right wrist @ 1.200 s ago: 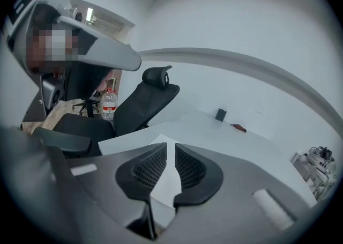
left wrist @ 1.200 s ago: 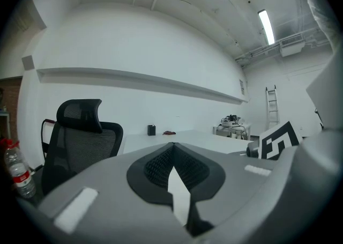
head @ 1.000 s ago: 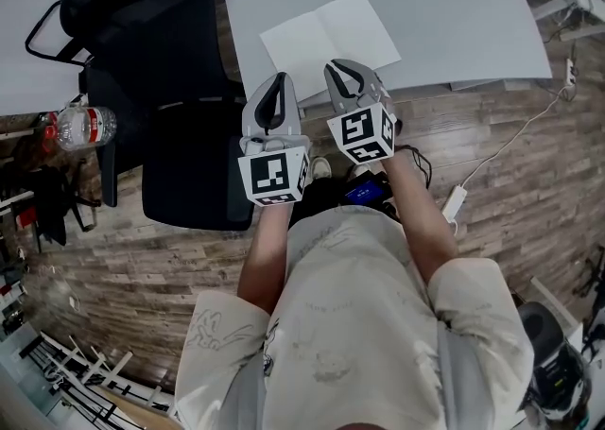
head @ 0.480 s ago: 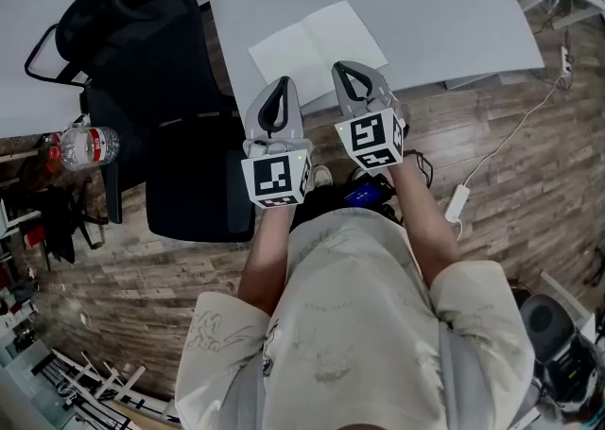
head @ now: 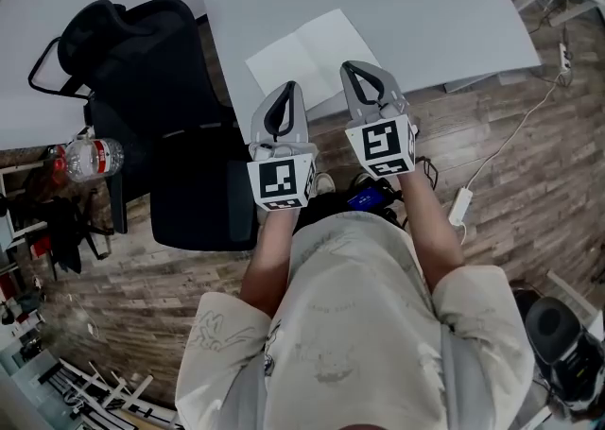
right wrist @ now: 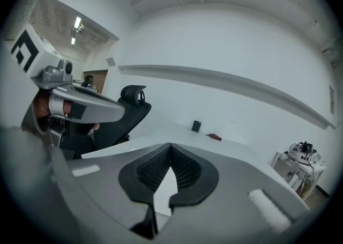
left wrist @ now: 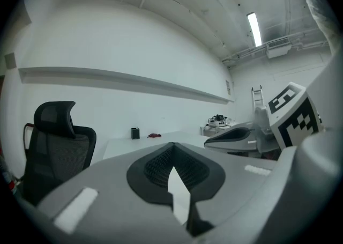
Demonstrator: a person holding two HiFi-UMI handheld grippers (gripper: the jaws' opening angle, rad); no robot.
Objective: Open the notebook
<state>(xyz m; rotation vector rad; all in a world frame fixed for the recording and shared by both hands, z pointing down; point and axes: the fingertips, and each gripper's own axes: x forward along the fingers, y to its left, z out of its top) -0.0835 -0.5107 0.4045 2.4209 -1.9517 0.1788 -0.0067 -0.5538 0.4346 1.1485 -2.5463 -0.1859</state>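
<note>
well, at your far left a bottle [head: 93,156] lies low down beside a black chair [head: 161,97], which is drawn up at the left of the white surface [head: 425,3]. your left tongs [head: 292,89] are pinched together at the tips with nothing between them; only a small diamond of white shows through behind the pads. they point almost level, out over the surface. the notebook [head: 317,45] lies flat and already open near the front edge of the surface, both blank pages up, with a crease down the middle. in the head view the tips of both tongs overlap its near edge, but you cannot tell whether either touches the paper. your right tongs [head: 349,66] are closed tight as well and carry nothing. they sit just beside the left pair, a little further forward. far across the surface a small dark box [right wrist: 196,125] stands near a red thing [right wrist: 214,137]. at your right a white adapter [head: 460,207] on a cable lies on the wooden floor [head: 529,192].
</note>
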